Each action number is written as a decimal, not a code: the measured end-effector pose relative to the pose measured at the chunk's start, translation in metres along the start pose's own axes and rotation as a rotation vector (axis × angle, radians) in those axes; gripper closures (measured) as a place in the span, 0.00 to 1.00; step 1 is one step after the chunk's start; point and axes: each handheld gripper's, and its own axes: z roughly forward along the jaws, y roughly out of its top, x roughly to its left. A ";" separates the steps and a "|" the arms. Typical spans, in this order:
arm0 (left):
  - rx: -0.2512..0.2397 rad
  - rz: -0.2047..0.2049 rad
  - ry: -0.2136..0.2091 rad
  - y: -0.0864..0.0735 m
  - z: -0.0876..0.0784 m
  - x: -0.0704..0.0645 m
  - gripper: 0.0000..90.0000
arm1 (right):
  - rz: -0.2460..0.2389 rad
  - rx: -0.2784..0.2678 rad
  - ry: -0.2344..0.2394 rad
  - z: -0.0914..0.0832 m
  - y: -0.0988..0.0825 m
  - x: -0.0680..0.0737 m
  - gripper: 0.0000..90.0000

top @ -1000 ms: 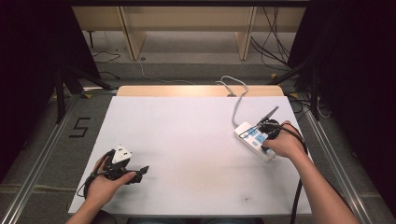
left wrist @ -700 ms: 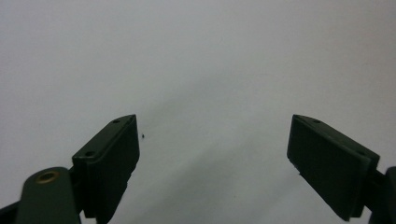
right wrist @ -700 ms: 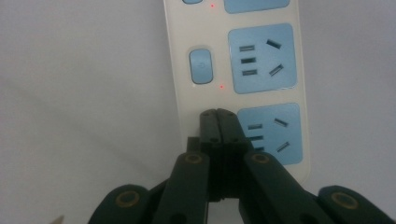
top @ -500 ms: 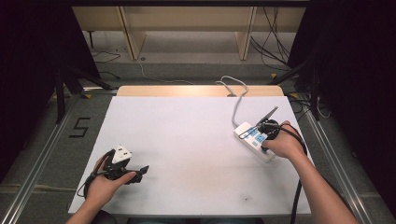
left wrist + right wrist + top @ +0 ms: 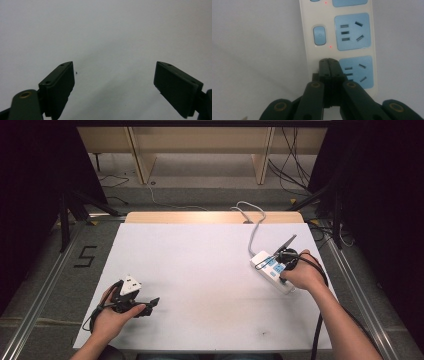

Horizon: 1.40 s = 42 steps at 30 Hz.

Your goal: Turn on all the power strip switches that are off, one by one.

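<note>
High view: looking forward and down over the whole white rectangular table (image 5: 200, 270). Left gripper view: facing bare tabletop at close range. Right gripper view: looking steeply down, very near the white power strip with blue sockets (image 5: 342, 37), also appearing at the high view's right (image 5: 272, 272).

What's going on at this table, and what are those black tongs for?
A person sits at a white table with a two-jaw gripper in each hand. The right gripper, jaws closed together, has its tip down on a white power strip with blue sockets, just beside a switch next to a small red light. It looks like a switch is being pressed. The left gripper rests apart over bare table, jaws wide open and holding nothing.
</note>
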 end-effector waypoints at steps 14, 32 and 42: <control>0.000 0.008 0.000 0.000 -0.001 0.000 0.18 | 0.003 0.006 -0.005 0.001 0.000 0.001 1.00; -0.003 0.005 0.003 0.000 0.000 0.000 0.18 | 0.066 -0.088 0.060 0.001 -0.014 -0.007 1.00; 0.000 0.003 0.001 0.000 0.000 0.000 0.18 | 0.058 -0.094 0.056 0.001 -0.014 -0.007 1.00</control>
